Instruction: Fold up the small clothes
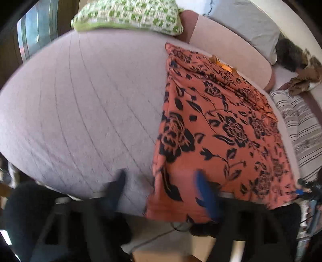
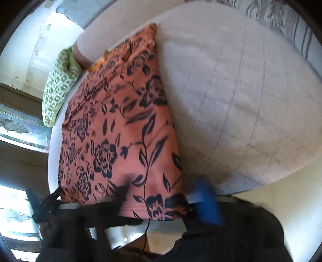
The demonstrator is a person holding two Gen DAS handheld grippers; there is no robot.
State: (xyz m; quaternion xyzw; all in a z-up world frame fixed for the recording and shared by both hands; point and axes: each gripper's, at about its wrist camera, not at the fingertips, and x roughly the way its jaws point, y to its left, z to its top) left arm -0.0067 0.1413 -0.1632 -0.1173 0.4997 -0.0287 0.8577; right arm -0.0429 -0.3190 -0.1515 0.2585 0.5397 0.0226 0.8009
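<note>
The biggest thing here is the bed (image 1: 80,104), a pale quilted mattress that's taking up most of both views and working as the folding surface. Lying flat on it is the orange floral garment (image 1: 217,125), black flowers on orange, looking already doubled over into a long rectangle. Its near edge is hanging a bit over the bed's front edge, probably so the person can get at the corners from where they're standing. A green patterned pillow (image 1: 128,18) is sitting at the far end, and a striped cloth (image 1: 301,125) is lying off to the side, both well clear of the work area.

Now the tongs. The left gripper (image 1: 161,187) is standing wide, one dark finger resting over bare mattress and the blue-padded finger (image 1: 205,193) over the garment's near corner, with nothing pinched between them. The right gripper (image 2: 163,193) is also spread wide; its dark finger is hovering over the cloth near the hem, its blue finger (image 2: 207,201) just off the garment's edge. Nothing gripped there either.

Judging from that, the cloth is lying free and both tongs are sitting at the near corners, likely ready for the next fold or a smoothing pass. It's blurry down there, so exact contact is hard to call.
</note>
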